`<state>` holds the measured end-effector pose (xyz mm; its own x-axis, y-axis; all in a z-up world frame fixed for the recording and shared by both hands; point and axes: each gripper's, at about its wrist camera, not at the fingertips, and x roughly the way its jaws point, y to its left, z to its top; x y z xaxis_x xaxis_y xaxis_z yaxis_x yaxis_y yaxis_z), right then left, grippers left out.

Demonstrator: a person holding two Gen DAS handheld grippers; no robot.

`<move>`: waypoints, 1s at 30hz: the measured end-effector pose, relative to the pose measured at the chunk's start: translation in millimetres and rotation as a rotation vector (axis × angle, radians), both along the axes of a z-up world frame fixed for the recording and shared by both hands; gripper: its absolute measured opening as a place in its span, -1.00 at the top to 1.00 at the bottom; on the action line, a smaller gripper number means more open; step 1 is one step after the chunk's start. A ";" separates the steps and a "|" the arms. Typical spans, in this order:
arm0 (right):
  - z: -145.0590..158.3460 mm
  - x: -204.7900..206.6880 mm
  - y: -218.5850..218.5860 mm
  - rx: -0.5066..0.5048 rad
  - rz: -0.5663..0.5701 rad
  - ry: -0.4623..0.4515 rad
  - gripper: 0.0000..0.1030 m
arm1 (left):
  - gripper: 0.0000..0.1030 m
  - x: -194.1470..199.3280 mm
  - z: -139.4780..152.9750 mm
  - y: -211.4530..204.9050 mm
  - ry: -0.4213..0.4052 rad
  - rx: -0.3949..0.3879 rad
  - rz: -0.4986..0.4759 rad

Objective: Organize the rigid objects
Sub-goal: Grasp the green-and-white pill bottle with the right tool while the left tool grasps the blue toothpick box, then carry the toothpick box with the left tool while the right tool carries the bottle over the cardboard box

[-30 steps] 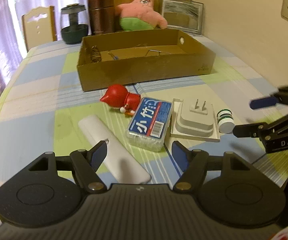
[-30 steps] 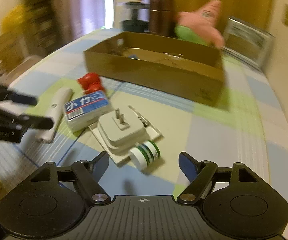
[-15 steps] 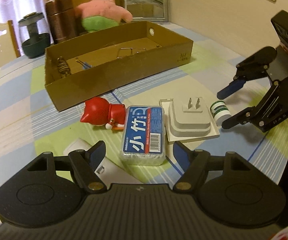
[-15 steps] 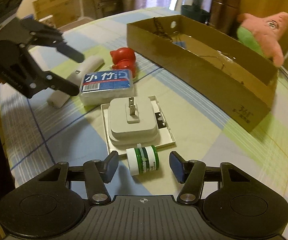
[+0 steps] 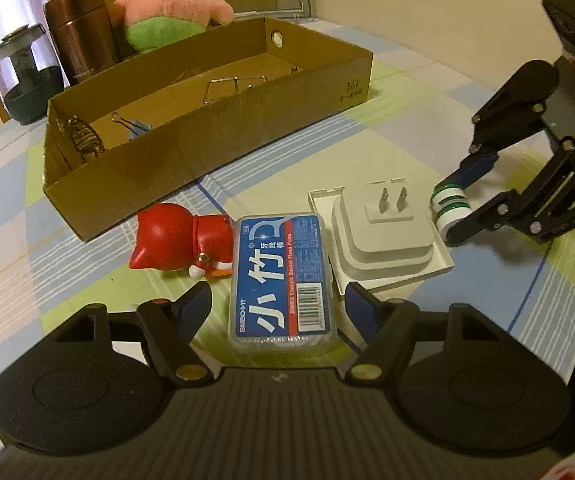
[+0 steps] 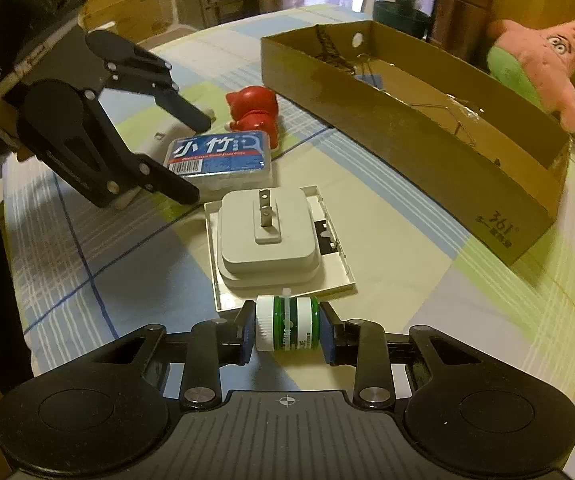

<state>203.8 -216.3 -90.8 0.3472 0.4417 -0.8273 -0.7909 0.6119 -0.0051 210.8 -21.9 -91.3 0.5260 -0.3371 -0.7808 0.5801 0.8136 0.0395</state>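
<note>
My right tongs (image 6: 286,334) pinch the green-and-white bottle (image 6: 286,327) lying crosswise, cap toward 9 o'clock, just beside the white plug tray (image 6: 329,260) | my left tongs (image 5: 277,303) spread, astride the near end of the floss box (image 5: 281,280), its long axis toward 12 | cardboard box (image 6: 427,152) at 1 o'clock of right tongs | checked worktop (image 6: 427,320), curtained room.

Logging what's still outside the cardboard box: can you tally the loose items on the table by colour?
Red: 1, the cat figurine
Blue: 1, the floss pick box
White: 2, the plug adapter on its flat tray, and a white bar behind the left gripper
Green and white: 1, the small jar, clamped in the right gripper
Total: 5
</note>
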 end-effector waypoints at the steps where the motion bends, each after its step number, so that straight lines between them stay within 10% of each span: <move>1: 0.1 -0.1 -0.8 0.005 -0.011 0.003 0.44 | -0.28 1.3 -1.6 -1.0 0.001 0.005 0.000; 18: 3.9 -6.3 -3.0 0.022 -0.115 0.010 0.44 | -0.03 1.3 -6.1 -9.9 -0.023 0.050 -0.044; 30: 11.6 -10.5 -5.8 0.080 -0.247 -0.001 0.44 | -0.01 -8.7 -4.9 -12.7 -0.010 0.031 0.100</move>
